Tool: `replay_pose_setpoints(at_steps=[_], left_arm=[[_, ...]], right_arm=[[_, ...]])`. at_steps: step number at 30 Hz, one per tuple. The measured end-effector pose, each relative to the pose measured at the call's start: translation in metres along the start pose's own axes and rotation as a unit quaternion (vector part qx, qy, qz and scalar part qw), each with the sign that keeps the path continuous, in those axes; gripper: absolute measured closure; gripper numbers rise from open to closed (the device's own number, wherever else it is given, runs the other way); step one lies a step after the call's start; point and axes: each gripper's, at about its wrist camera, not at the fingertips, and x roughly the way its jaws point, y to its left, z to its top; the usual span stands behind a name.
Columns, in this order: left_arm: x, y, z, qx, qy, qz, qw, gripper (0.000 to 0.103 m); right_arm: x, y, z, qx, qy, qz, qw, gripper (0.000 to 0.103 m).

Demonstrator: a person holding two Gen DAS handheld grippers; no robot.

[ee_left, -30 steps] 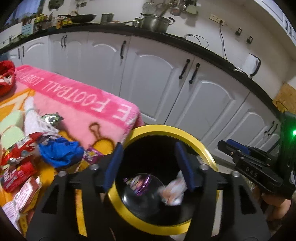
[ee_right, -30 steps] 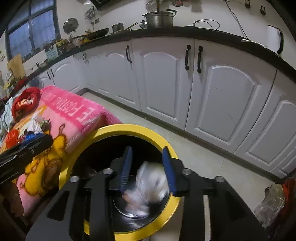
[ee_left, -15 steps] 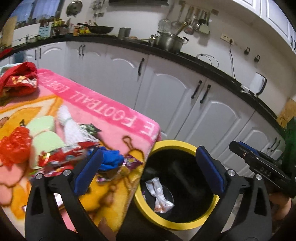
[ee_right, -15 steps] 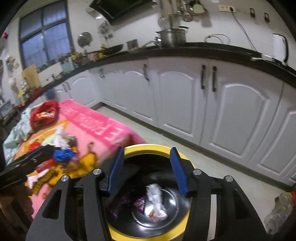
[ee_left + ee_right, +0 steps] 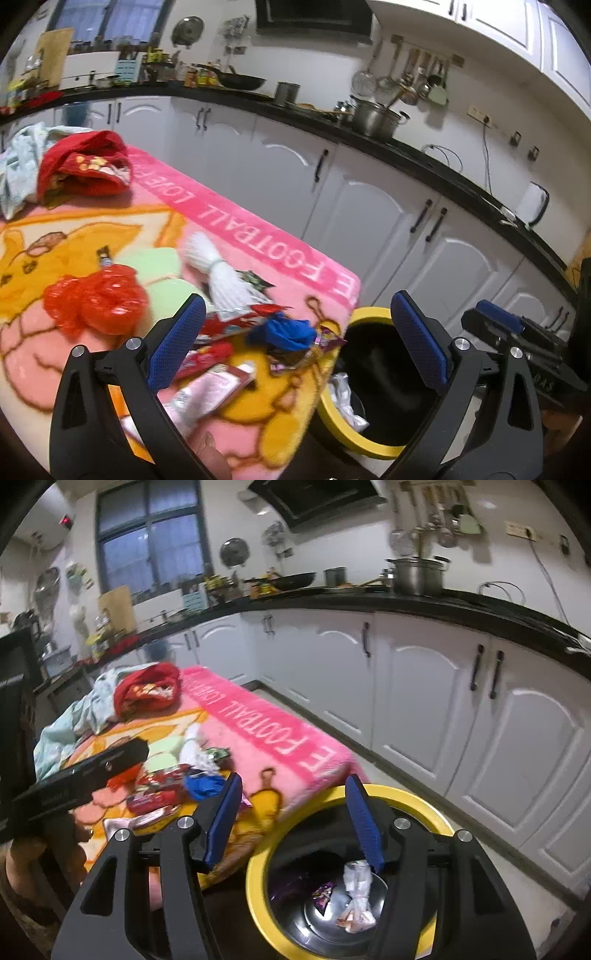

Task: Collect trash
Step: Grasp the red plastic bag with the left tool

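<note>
A round bin with a yellow rim (image 5: 417,801) stands on the floor against the end of a table covered by a pink blanket (image 5: 258,240) lettered "FOOTBALL". In my right wrist view I look straight down into the bin: a crumpled white wrapper (image 5: 356,897) and a purple wrapper (image 5: 323,893) lie on its shiny metal bottom. My right gripper (image 5: 295,819) hangs above the bin's near rim; its blue fingers have just been opening and now stand apart with nothing between them. My left gripper (image 5: 295,339) is spread as wide as it goes, having just been opening too, and it is empty; it points at the corner of the blanket where it meets the bin. The left wrist view shows only a slice of the bin (image 5: 369,369), with a bit of white wrapper (image 5: 343,398) at its edge, but it gives the clearer look at the trash left on the blanket: a crumpled blue piece (image 5: 288,332), red snack packets (image 5: 221,332), a pink packet (image 5: 210,391), a red crinkled bag (image 5: 92,299), pale green pieces (image 5: 159,266) and a white tied bundle (image 5: 218,269). A red cloth (image 5: 81,166) sits at the far end. The right view alone shows the dark window (image 5: 151,542); each view catches the other gripper at its edge, the right gripper (image 5: 517,332) in the left view and the left gripper (image 5: 81,771) in the right. White cabinets (image 5: 424,701) under a black counter run behind.
</note>
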Motion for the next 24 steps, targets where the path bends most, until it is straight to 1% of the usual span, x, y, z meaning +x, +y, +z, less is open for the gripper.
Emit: replay_pose_setpoints(at_steps=[10, 14, 18, 21, 24], left_arm=[[-0.021, 0.049, 0.008, -0.044, -0.023, 0.034, 0.9982, 0.011], [-0.027, 0.069, 0.009, -0.061, -0.027, 0.050, 0.9965, 0.011], [-0.030, 0.094, 0.007, -0.081, -0.026, 0.071, 0.9939, 0.011], [-0.030, 0.114, 0.004, -0.097, -0.020, 0.090, 0.9910, 0.011], [-0.029, 0.129, 0.001, -0.108, -0.012, 0.101, 0.9890, 0.011]], right_arm=[[0.027, 0.042, -0.001, -0.044, 0.033, 0.038, 0.998, 0.044], [0.043, 0.057, -0.006, -0.064, 0.056, 0.049, 0.995, 0.044], [0.068, 0.058, -0.012, -0.067, 0.085, 0.047, 0.993, 0.044], [0.088, 0.052, -0.016, -0.062, 0.105, 0.041, 0.992, 0.044], [0.105, 0.045, -0.019, -0.047, 0.122, 0.041, 0.991, 0.044]])
